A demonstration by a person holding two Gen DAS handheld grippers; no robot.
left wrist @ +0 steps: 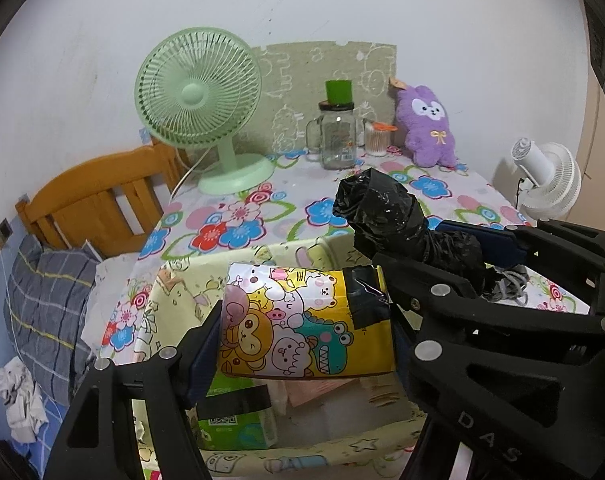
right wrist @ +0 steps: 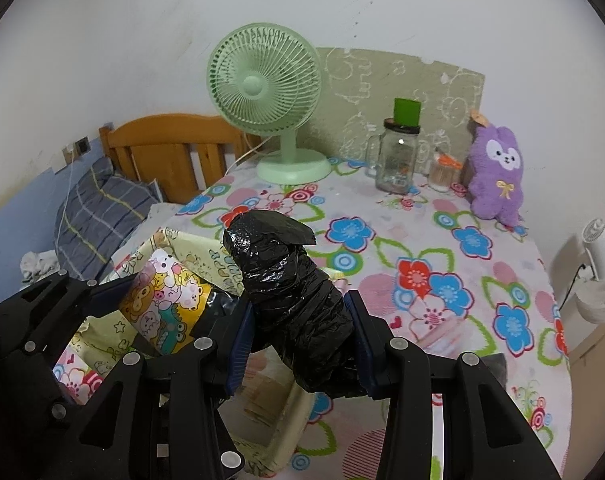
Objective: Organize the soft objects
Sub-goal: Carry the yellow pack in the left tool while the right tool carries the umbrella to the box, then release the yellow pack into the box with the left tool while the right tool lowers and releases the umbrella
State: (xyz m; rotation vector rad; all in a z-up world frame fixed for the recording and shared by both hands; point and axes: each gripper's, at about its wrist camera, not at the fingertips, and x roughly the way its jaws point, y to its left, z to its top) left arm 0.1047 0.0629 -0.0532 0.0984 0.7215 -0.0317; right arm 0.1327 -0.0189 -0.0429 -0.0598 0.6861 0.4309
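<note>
Crinkled black plastic roll [right wrist: 292,300] clamped by right gripper [right wrist: 302,330]; glossy cartoon-print pack [left wrist: 302,320] gripped by left gripper [left wrist: 306,328], bin [left wrist: 174,292] at 6 o'clock.

Open stretch of flowered tablecloth [right wrist: 442,280] between the storage box [right wrist: 286,436] and the rear row, passable. Rear edge blocked by green fan [right wrist: 262,88], glass jar [right wrist: 396,160], small cotton-swab container [right wrist: 442,174], purple plush [right wrist: 496,176]. Box interior partly taken by green packet [left wrist: 238,424]. Wooden headboard [right wrist: 170,148] left; white fan [right wrist: 602,276] right.
</note>
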